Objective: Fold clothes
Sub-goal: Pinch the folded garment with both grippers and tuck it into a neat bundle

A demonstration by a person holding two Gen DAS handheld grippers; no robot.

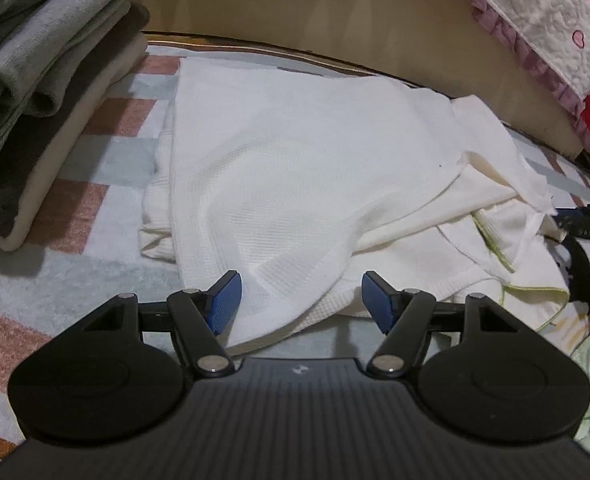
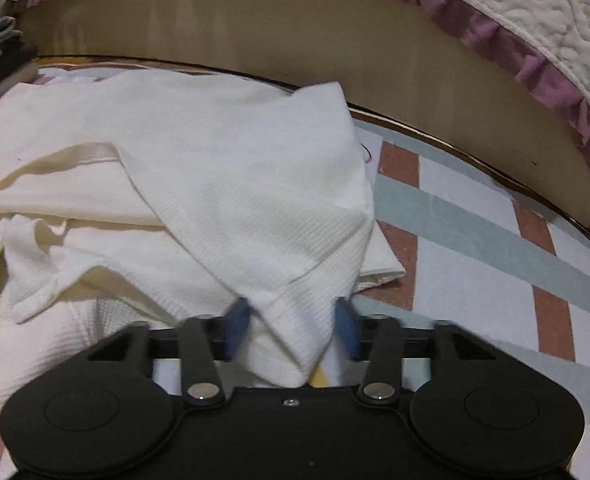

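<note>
White garment (image 1: 287, 168) lies spread on the checked blanket (image 1: 107, 216), pink, grey and white squares, its far edge close to the beige curved board (image 1: 295, 12) behind it. Fabric is waffle-knit, partly folded over itself, with creamy inner layers and a thin green-edged hem showing at the right side in the left wrist view.

Left gripper (image 1: 299, 300): jaws spread wide, blue pads (image 1: 225, 304) apart. Near hem of the garment lies between and under them, but the pads don't press on it. Nothing held.

Right gripper (image 2: 293, 330): a bunched corner of the same garment (image 2: 215, 184) sits between its blue pads (image 2: 237, 330). The pads look blurred and stand on both sides of the cloth fold; the jaws are pinched in on that corner. Cloth rises in a ridge from the grip toward the middle of the garment.

Stack of folded clothes (image 1: 43, 80), grey, dark and cream layers, sits on the blanket at the left, just beside the garment's left edge, not touching as far as I can see. Quilt (image 1: 555, 40) with purple trim and red prints hangs above the board at upper right.
</note>
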